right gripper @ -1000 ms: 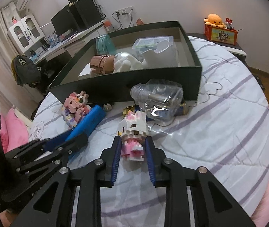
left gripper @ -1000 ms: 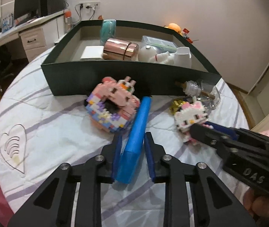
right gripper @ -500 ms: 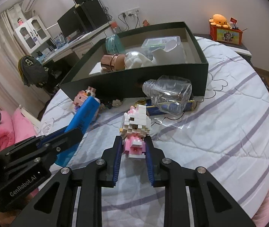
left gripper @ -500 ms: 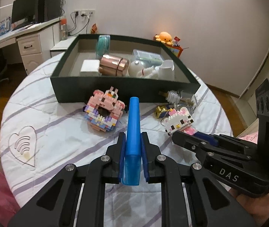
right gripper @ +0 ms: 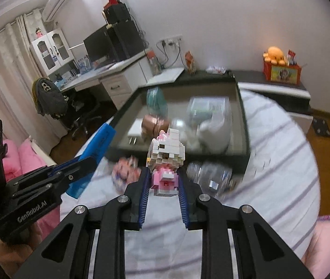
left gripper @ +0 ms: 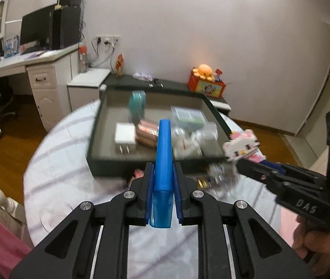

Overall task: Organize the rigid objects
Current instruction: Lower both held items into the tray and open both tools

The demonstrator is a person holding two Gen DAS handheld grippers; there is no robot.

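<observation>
My left gripper point(left gripper: 163, 169) is shut on a flat blue case point(left gripper: 163, 162), held on edge and lifted above the round table; the same blue case point(right gripper: 97, 144) shows at the left of the right wrist view. My right gripper point(right gripper: 163, 174) is shut on a white and pink brick-built cat figure point(right gripper: 166, 153), also raised; that figure point(left gripper: 242, 145) appears at the right of the left wrist view. Ahead lies the dark green box point(left gripper: 102, 160) holding a white charger point(left gripper: 125, 137), a copper cylinder point(left gripper: 146, 134), a teal item point(left gripper: 137, 103) and several pale items.
A pink brick donut figure point(right gripper: 124, 171) and a clear plastic bottle point(right gripper: 209, 176) lie on the striped white tablecloth point(right gripper: 281, 153) in front of the box. A desk with monitor point(left gripper: 37, 29) stands at the back left. An orange plush point(left gripper: 203, 69) sits on a low cabinet behind.
Both grippers closed on their objects and rose off the table: the left lifted the blue case, the right lifted the cat figure. The box now looks lower and farther.
</observation>
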